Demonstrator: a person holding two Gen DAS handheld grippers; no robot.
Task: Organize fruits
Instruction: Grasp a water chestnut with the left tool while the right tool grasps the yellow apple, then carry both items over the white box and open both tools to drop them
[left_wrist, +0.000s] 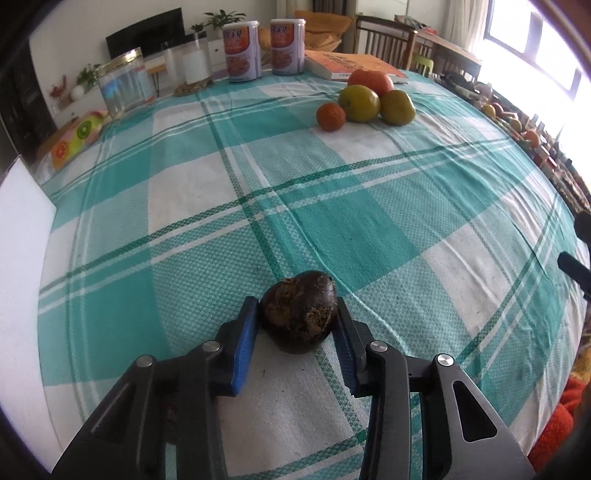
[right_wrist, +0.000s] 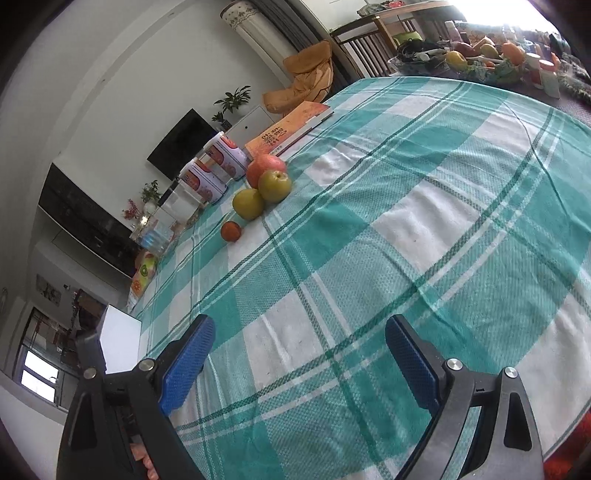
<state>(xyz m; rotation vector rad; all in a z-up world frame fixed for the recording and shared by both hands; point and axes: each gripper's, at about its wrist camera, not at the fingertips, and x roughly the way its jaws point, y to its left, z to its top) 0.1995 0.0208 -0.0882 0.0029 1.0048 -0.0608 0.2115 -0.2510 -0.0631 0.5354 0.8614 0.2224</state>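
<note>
**Left gripper clamps dark fruit; right empty**

Left wrist: left gripper (left_wrist: 297, 321) grasps the dark fruit (left_wrist: 299, 314) on the cloth (left_wrist: 184, 206), blue pads (left_wrist: 246, 332) pressing its sides. Looks small, light, firm-skinned (wrinkled, so probably not slippery); a mid-body hold suits it. The fruit pile (left_wrist: 364, 98) sits far across, near the book (left_wrist: 354, 64).

Right wrist: right gripper (right_wrist: 299, 362) is spread wide, nothing between its pads, above bare cloth. The pile is well apart from it.

Both wrist views low, close over checked tablecloth (left_wrist: 207, 206), facing far edge; share fruit cluster (right_wrist: 258, 192).
</note>
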